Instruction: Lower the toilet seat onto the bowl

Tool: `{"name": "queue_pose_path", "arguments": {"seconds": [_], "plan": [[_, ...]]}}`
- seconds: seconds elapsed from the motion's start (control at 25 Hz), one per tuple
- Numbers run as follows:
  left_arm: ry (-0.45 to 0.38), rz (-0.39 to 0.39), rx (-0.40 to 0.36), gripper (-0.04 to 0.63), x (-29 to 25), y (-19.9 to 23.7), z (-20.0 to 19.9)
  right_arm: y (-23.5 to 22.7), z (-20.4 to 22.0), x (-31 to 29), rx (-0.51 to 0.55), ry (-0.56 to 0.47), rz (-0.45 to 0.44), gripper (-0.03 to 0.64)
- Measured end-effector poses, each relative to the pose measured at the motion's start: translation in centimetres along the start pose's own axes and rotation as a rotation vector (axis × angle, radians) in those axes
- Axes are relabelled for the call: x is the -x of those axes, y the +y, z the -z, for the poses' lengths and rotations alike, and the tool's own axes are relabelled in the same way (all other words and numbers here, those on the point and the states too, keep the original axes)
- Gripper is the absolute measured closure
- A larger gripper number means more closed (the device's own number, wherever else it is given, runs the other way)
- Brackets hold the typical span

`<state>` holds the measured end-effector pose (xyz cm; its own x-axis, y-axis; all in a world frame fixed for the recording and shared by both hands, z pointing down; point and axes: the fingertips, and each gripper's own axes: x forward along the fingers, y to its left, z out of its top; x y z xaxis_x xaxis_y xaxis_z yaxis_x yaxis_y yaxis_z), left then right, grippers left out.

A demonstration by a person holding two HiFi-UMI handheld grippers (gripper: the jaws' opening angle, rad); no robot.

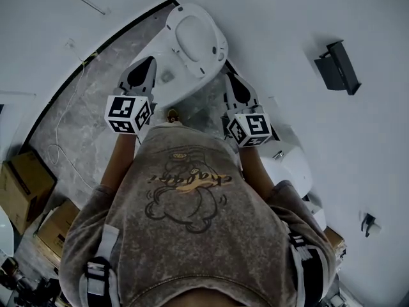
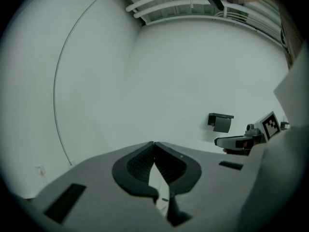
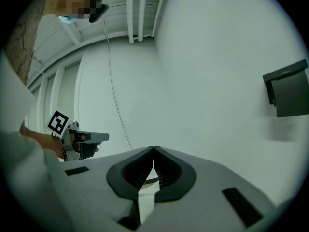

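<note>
Toilet bowl [image 1: 180,82] partly behind left gripper [image 1: 149,61]

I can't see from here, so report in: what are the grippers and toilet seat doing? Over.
Left gripper and right gripper shut, empty. Toilet ahead, seat looks up, untouched. Nothing blocking.

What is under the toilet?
Grey marbled floor shows around the white toilet, so it seems to stand on that. The floor right underneath cannot be seen, because the toilet itself covers it.
</note>
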<state>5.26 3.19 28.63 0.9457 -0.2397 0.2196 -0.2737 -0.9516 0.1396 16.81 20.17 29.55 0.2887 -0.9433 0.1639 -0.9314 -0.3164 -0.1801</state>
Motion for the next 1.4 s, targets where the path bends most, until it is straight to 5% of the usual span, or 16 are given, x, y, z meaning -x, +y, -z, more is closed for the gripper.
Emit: {"name": "queue_pose_path", "arguments": {"seconds": [0.76, 1.12, 1.4], "plan": [[-0.002, 0.089, 0.033, 0.55, -9.7, 1.6, -3.1, -5.0, -1.7, -7.4, 0.015, 0.025, 0.017, 0.589], [0.089, 0.121, 0.173, 0.292, -14.9, 1.6, -1.4, -8.6, -2.2, -8.6, 0.004, 0.008, 0.032, 0.589], [0.164, 0.099, 0.23, 0.253, -20.6, 2.0, 0.5, -10.7, -1.5, -8.1, -0.015, 0.023, 0.065, 0.589]]}}
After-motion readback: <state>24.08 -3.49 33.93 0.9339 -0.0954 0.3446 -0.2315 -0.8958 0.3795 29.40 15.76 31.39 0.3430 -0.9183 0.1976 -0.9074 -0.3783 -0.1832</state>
